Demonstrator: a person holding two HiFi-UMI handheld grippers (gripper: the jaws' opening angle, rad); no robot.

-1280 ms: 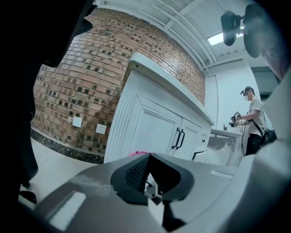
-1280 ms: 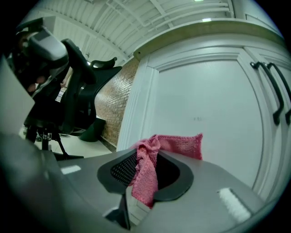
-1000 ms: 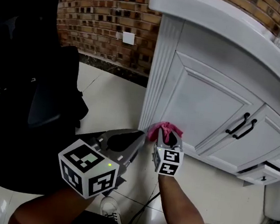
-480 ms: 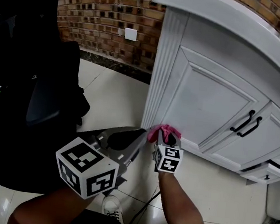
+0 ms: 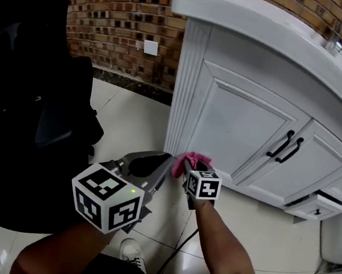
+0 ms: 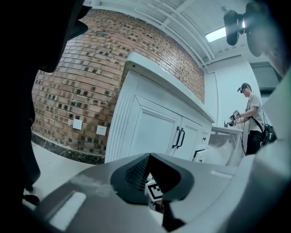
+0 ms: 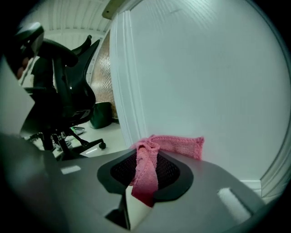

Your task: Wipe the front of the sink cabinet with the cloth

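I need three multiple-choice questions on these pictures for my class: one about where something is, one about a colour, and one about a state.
1. Where on the sink cabinet is the cloth?
A) on the countertop
B) low down, by the fluted corner post
C) at the door handles

2. What colour is the cloth?
A) blue
B) white
C) pink

3. How is the right gripper?
A) shut on the cloth
B) open and empty
C) shut on a door handle

Answers:
1 B: the head view shows it near the cabinet's bottom corner.
2 C: both views show pink knit.
3 A: the right gripper view shows the cloth pinched between closed jaws.
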